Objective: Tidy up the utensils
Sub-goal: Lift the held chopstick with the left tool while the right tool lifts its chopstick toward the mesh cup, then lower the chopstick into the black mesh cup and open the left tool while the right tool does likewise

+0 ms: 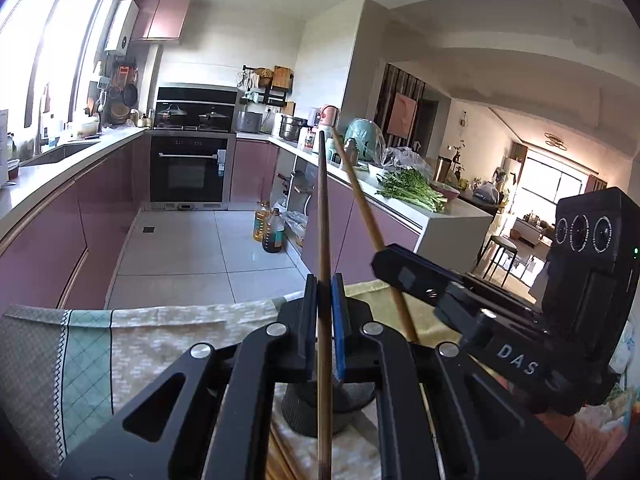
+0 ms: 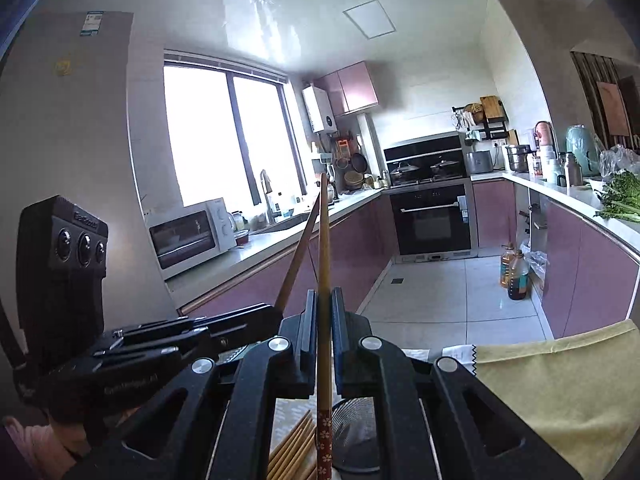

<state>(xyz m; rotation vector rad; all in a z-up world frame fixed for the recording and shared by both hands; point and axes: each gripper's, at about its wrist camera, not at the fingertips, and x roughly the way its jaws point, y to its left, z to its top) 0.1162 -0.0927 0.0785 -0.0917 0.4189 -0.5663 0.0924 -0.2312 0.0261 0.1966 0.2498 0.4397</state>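
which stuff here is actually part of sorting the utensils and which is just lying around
Job:
- dark chopstick in left gripper
- red-ended chopstick in right gripper
- loose chopsticks
- mesh holder

Lying about:
- greens
- oil bottles
- yellow cloth

A home kitchen is shown. A built-in oven [image 1: 188, 170], pots [image 1: 172, 114] and sink [image 1: 60, 152] are seen, with a living room [image 1: 540, 200] beyond.

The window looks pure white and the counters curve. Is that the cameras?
Yes. Right wrist view: the window is overexposed, and the counter bows from fisheye distortion. Left wrist view: the window glares too, the far room's window is washed out, and the corners go dark.
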